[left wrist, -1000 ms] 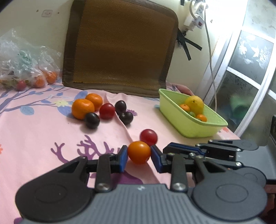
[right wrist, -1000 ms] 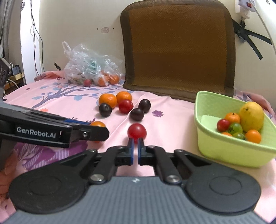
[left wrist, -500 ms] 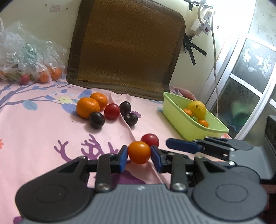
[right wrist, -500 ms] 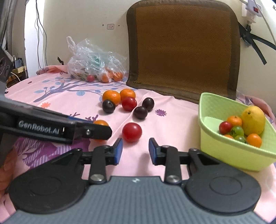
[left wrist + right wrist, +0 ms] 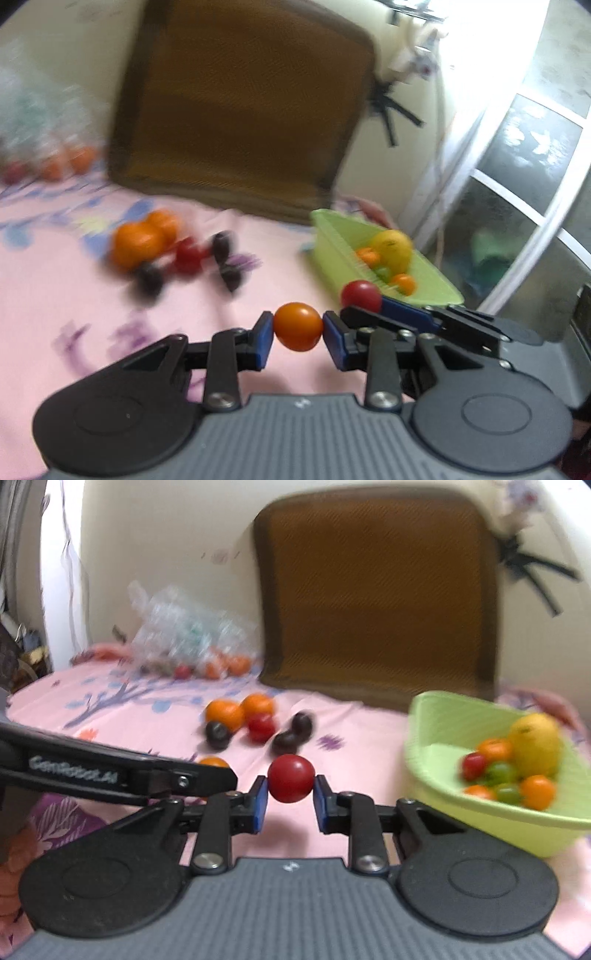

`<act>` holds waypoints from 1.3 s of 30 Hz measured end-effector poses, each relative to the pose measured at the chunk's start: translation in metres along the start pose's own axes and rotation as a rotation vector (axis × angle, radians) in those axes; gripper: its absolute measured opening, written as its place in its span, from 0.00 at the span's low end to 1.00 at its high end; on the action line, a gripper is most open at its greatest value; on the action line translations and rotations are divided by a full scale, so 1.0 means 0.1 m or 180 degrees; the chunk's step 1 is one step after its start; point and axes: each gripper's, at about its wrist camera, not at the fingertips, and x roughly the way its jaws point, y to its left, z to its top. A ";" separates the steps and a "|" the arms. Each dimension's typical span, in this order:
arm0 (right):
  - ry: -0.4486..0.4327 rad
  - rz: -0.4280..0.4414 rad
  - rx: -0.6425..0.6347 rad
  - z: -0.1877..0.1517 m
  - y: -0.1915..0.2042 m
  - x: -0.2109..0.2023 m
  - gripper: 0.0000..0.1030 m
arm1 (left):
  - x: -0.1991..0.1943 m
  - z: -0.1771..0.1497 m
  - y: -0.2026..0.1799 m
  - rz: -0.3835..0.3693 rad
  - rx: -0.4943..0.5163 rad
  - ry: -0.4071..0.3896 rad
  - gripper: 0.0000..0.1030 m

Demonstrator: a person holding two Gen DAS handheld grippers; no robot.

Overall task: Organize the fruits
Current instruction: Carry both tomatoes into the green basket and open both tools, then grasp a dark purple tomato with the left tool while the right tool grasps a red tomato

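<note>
My left gripper [image 5: 298, 332] is shut on a small orange tomato [image 5: 297, 326], held above the pink cloth. My right gripper [image 5: 290, 794] is shut on a red tomato [image 5: 291, 777], which also shows in the left wrist view [image 5: 360, 294]. The green basket [image 5: 436, 716] at the right holds a yellow fruit [image 5: 535, 744] and several small tomatoes; it also shows in the left wrist view [image 5: 332, 229]. Two oranges [image 5: 226, 714], a red tomato [image 5: 260, 726] and three dark plums [image 5: 290, 739] lie grouped on the cloth ahead.
A plastic bag of fruit [image 5: 188, 642] sits at the back left. A brown cushion [image 5: 373, 594] leans on the wall behind the fruit. A window frame [image 5: 524, 206] stands beyond the basket. The left gripper's side [image 5: 110, 775] crosses the right wrist view.
My right gripper has closed on the red tomato and lifted it. Both grippers have risen and moved toward the basket, each holding its tomato.
</note>
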 end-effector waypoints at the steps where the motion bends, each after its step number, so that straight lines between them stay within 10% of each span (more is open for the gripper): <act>1: -0.0093 -0.0099 0.0012 -0.01 -0.06 -0.09 0.28 | 0.06 0.05 -0.09 -0.0047 0.0068 -0.0007 0.29; 11: -0.0542 -0.0983 0.0330 -0.13 -0.84 -0.56 0.28 | 0.85 0.33 -0.83 -0.0111 0.0573 0.0103 0.29; 23: -0.0565 -0.1127 0.0765 -0.26 -1.09 -0.54 0.40 | 0.87 0.34 -0.87 0.0042 0.0597 -0.0010 0.48; 28: -0.0614 -0.1147 0.0840 -0.28 -1.14 -0.58 0.40 | 0.36 0.43 -0.49 0.0142 0.0278 -0.0340 0.48; 39: -0.0938 -0.1212 0.0996 -0.32 -1.07 -0.69 0.50 | -0.62 0.13 0.85 0.1232 -0.0283 -0.0521 0.48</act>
